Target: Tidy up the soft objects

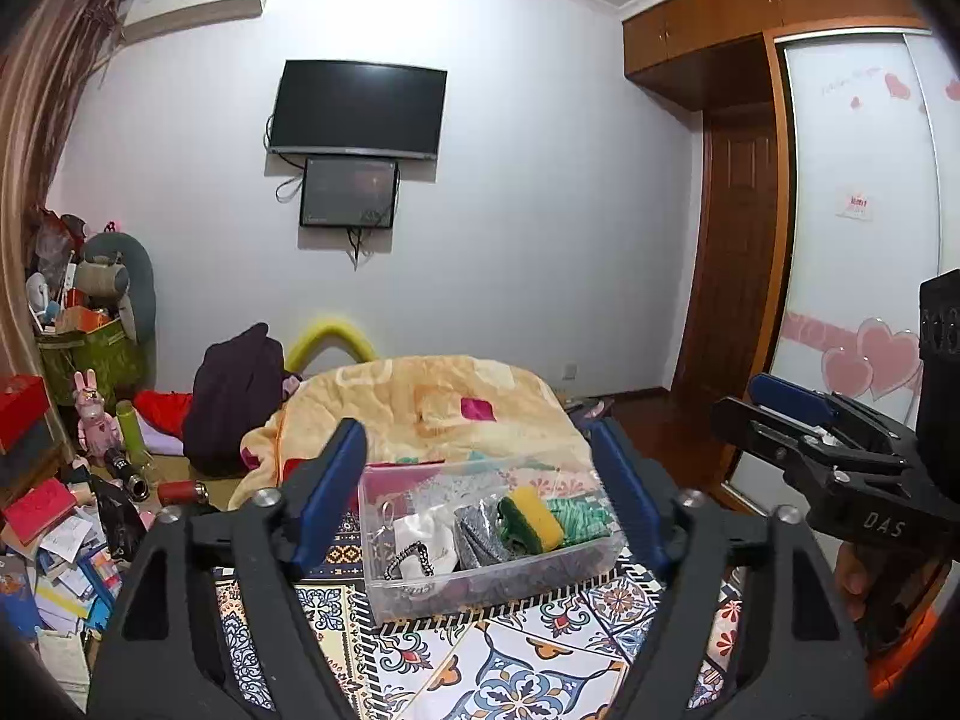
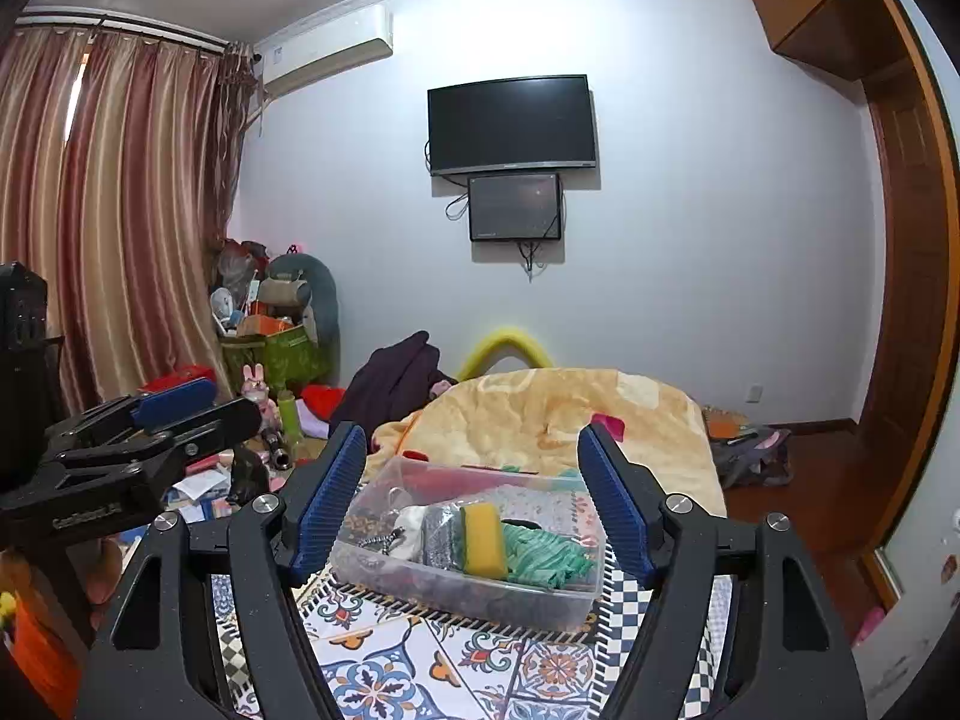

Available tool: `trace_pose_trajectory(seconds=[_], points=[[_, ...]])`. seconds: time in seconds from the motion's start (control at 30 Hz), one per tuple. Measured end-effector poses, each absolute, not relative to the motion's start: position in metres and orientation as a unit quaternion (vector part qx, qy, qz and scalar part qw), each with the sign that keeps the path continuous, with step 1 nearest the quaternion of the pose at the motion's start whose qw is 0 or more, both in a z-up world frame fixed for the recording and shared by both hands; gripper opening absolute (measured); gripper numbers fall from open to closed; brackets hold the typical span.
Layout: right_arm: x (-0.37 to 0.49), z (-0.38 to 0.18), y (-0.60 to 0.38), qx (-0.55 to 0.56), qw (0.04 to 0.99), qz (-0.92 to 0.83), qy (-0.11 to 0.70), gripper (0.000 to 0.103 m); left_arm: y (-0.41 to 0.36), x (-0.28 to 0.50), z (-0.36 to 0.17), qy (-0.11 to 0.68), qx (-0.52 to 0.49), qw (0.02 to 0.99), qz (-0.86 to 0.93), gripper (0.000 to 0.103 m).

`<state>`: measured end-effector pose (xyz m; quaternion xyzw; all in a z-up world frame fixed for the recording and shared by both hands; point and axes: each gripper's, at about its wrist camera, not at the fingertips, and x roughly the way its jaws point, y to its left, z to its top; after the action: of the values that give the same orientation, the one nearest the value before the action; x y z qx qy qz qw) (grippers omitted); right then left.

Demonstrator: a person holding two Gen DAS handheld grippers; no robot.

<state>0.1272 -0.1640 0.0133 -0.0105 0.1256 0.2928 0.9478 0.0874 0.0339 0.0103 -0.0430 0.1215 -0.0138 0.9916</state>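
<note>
A clear plastic bin [image 1: 480, 588] [image 2: 420, 582] stands on a patterned cloth [image 1: 528, 660] [image 2: 420, 660]. Inside lie a yellow-and-green sponge [image 1: 534, 519] [image 2: 483, 540], a green cloth [image 1: 579, 516] [image 2: 543, 552], a grey sparkly piece [image 1: 480, 531] [image 2: 441, 531] and a white cloth [image 1: 426, 540] [image 2: 411, 531]. My left gripper [image 1: 480, 492] hangs open above and in front of the bin, nothing between its blue pads. My right gripper [image 2: 474, 498] is open too and holds nothing. Each gripper shows at the edge of the other's view, the right gripper [image 1: 792, 408] and the left gripper [image 2: 180, 402].
A peach blanket [image 1: 432, 402] [image 2: 558, 414] lies heaped behind the bin. A dark bundle of clothes [image 1: 234, 396] and floor clutter with a pink rabbit toy [image 1: 93, 414] fill the left. A wardrobe [image 1: 852, 240] and a door stand right.
</note>
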Motion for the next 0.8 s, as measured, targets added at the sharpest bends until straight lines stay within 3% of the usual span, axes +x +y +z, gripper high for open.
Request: trace_pose_trajectory(seconds=[0.13, 0.27, 0.43, 0.8], points=[[0.123, 0.012, -0.166, -0.007, 0.95, 0.288, 0.119, 0.084, 0.032, 0.08, 0.012, 0.112, -0.045, 0.993, -0.013, 0.09], [0.121, 0.012, -0.169, -0.001, 0.95, 0.29, 0.118, 0.085, 0.032, 0.077, 0.012, 0.106, -0.05, 0.993, -0.014, 0.093], [0.118, 0.009, -0.174, 0.005, 0.952, 0.284, 0.113, 0.099, 0.032, 0.075, 0.012, 0.103, -0.051, 0.993, -0.011, 0.097], [0.115, 0.009, -0.176, 0.005, 0.953, 0.283, 0.108, 0.102, 0.033, 0.075, 0.012, 0.106, -0.054, 0.993, -0.013, 0.099]])
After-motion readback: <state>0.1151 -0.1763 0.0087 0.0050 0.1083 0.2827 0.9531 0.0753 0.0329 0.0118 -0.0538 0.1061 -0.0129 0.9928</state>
